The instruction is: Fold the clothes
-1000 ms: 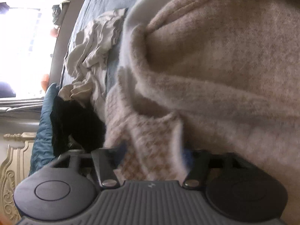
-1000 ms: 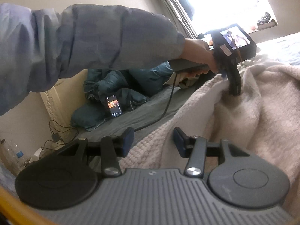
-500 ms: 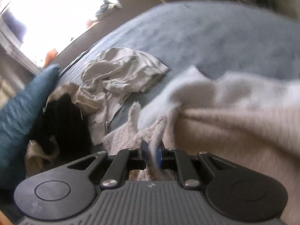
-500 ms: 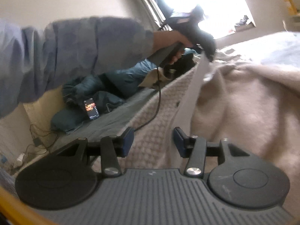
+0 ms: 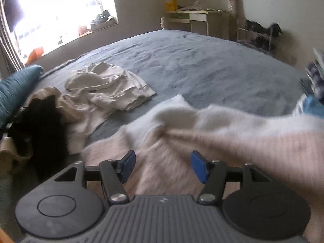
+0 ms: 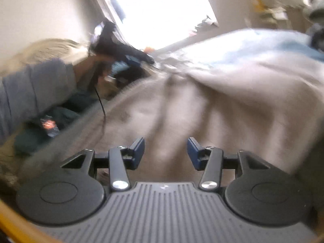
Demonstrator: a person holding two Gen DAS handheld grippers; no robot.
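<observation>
The left gripper (image 5: 162, 162) is seen in its own view with the blue pads spread wide and nothing between them; the pale pink knitted garment (image 5: 212, 141) lies just beyond and below the fingers, spread over the grey-blue bed (image 5: 202, 64) and smeared by motion on the right side. The right gripper (image 6: 165, 151) is likewise shown parted in its own view, empty, with the same knit (image 6: 202, 105) filling the ground ahead of it (whether the fabric touches the pads cannot be told through the blur).

Only the left wrist view gives the far side of the room: a crumpled cream garment (image 5: 107, 89) on the bed, apart from the knit; a black garment (image 5: 42, 125) beside it at the left edge; a teal pillow (image 5: 14, 89) behind that; a bright window (image 5: 60, 10); a desk (image 5: 198, 18) against the far wall and a low rack (image 5: 257, 38) near the corner.

Only the right wrist view shows the person: a grey-blue sleeve (image 6: 34, 89) reaches in from the left, and the hand (image 6: 89, 64) holds the other gripper's dark handle raised above the knit's far edge, a black cable (image 6: 101, 109) hanging from it. A lit phone (image 6: 48, 125) is seen on dark teal bedding below the sleeve, which hides part of that area.
</observation>
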